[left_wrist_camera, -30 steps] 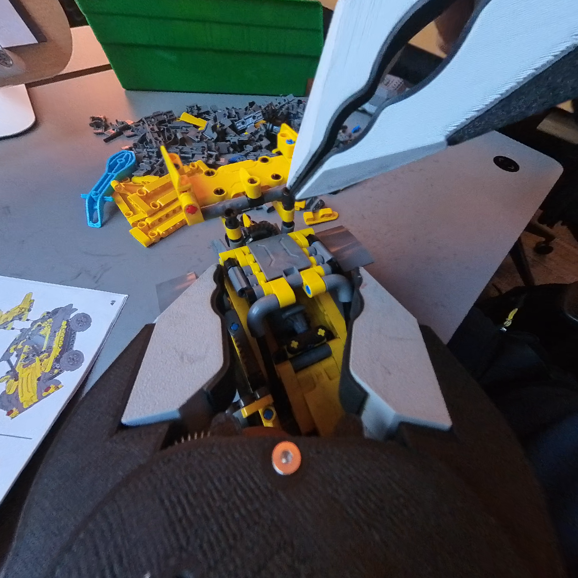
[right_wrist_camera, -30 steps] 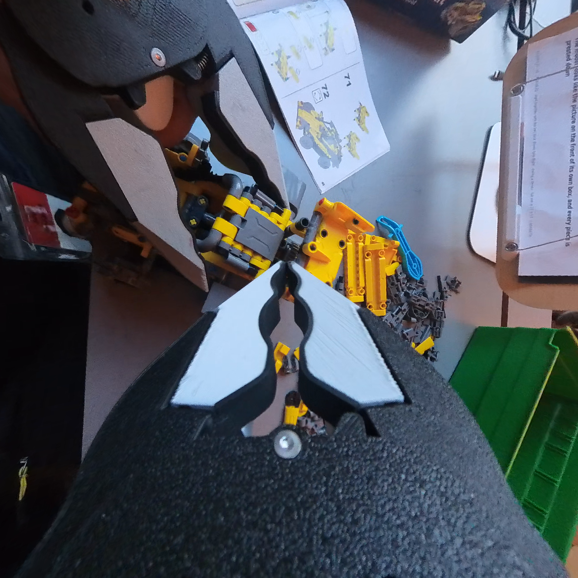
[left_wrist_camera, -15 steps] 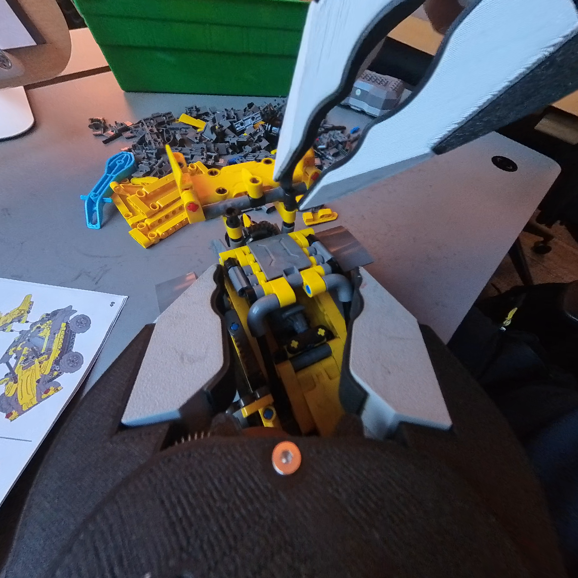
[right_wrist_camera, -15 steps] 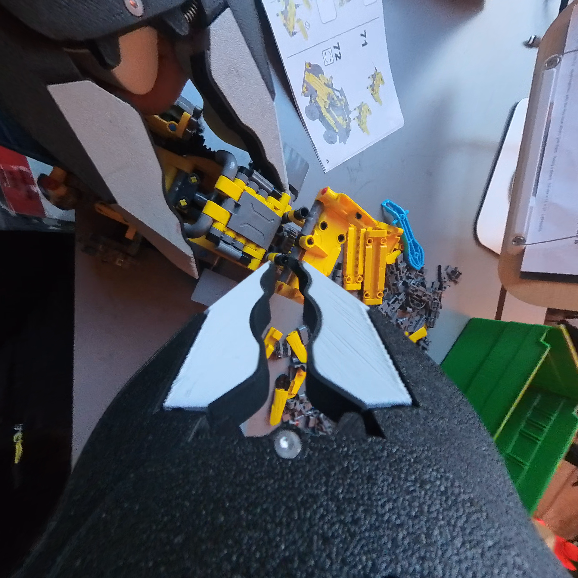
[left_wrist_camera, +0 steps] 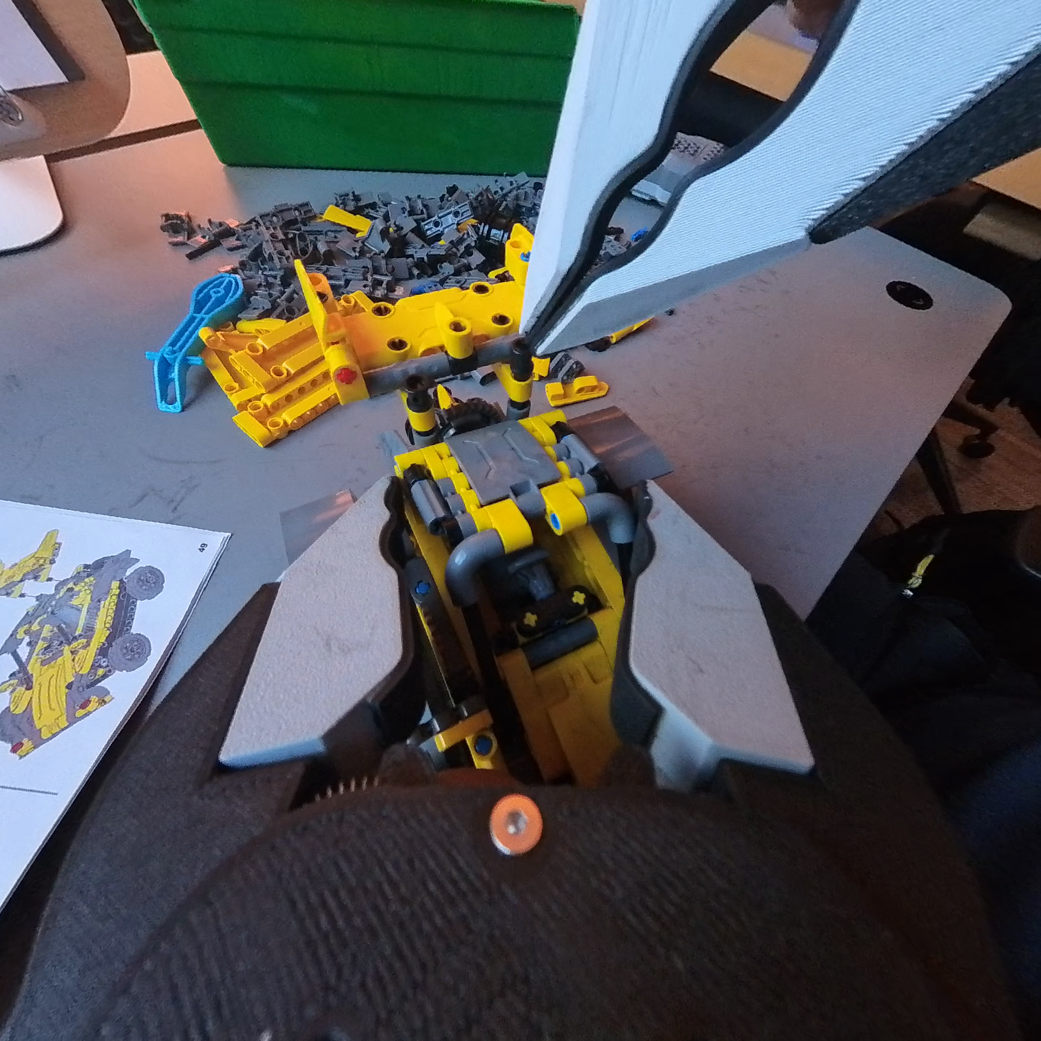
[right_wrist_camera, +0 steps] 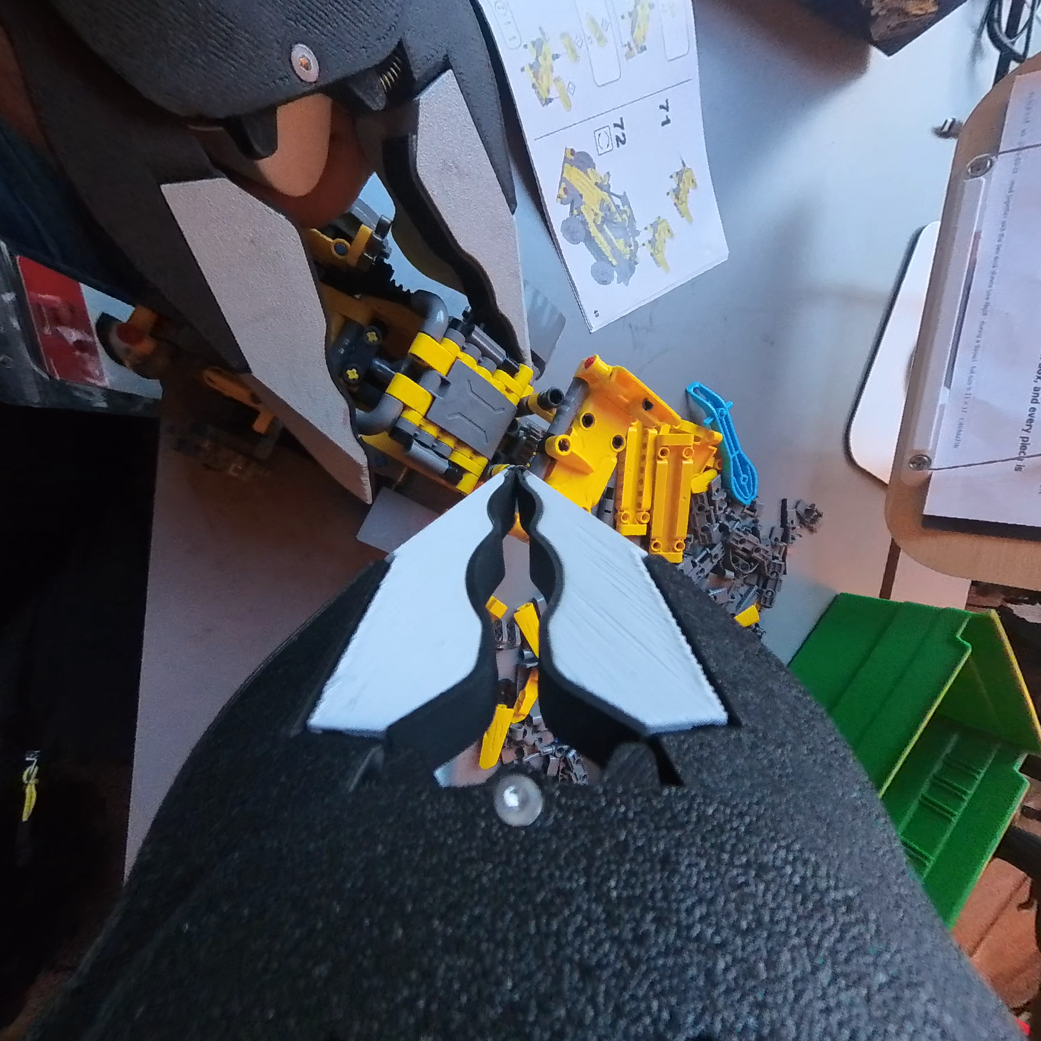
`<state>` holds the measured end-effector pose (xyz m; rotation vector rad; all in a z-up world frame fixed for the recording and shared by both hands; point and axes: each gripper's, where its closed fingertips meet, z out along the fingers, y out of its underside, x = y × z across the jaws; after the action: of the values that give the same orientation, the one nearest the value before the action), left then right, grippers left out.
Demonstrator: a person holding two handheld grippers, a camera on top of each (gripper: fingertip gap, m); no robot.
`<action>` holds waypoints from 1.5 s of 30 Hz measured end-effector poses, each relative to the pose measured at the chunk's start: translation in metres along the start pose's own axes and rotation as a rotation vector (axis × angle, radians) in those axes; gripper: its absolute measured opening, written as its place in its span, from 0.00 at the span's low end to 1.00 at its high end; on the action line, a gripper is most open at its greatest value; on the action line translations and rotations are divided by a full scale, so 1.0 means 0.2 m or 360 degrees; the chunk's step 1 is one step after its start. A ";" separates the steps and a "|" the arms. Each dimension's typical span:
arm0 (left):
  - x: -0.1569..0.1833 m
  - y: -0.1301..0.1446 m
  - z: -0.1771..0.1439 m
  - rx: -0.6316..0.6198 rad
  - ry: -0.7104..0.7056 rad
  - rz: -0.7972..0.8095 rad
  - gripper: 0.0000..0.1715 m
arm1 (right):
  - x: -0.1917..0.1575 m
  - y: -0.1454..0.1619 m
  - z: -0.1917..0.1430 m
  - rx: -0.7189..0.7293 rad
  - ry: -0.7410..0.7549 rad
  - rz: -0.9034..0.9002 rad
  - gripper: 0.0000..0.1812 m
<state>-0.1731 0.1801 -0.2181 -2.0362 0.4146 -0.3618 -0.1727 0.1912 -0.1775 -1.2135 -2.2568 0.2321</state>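
The toy vehicle (left_wrist_camera: 507, 563) sits between the left gripper's fingers (left_wrist_camera: 332, 631); loose bricks (left_wrist_camera: 394, 248) lie beyond it on the table (left_wrist_camera: 760, 422), a booklet (left_wrist_camera: 84, 648) left.

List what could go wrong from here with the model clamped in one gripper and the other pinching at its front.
1. The right gripper pinches only the small black pin at its very tips; it could slip off.
2. The left gripper clamps the yellow model by its sides; hard pushing may twist it or pop pieces loose.
3. A dropped pin could vanish into the grey parts pile just behind.
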 end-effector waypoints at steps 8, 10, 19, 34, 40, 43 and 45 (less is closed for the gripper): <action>0.00 0.00 0.00 0.0000 0.0003 0.0002 0.46 | -0.01 0.00 0.01 -0.0025 -0.0069 -0.0023 0.00; 0.00 0.00 0.00 0.0000 0.0005 0.0002 0.46 | -0.01 0.00 0.01 -0.0043 -0.0081 -0.0033 0.00; 0.00 0.00 0.00 0.0008 0.0010 0.0005 0.46 | -0.01 0.00 0.00 -0.0048 -0.0121 0.0025 0.06; 0.00 0.00 0.01 -0.0003 0.0011 0.0015 0.46 | 0.00 0.01 0.02 -0.0038 -0.0170 -0.0023 0.01; -0.02 0.00 0.01 0.0014 -0.0007 0.0009 0.46 | 0.00 -0.02 0.03 -0.0107 -0.0110 -0.0087 0.00; -0.02 0.00 0.01 0.0014 -0.0002 0.0013 0.46 | 0.02 0.00 0.03 -0.0009 -0.0124 0.0057 0.00; -0.02 0.00 0.01 0.0008 0.0005 0.0006 0.46 | 0.02 0.00 0.03 0.0021 -0.0117 0.0075 0.00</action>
<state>-0.1756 0.1835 -0.2188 -2.0300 0.4189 -0.3635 -0.1771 0.1951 -0.1811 -1.2714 -2.2873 0.3144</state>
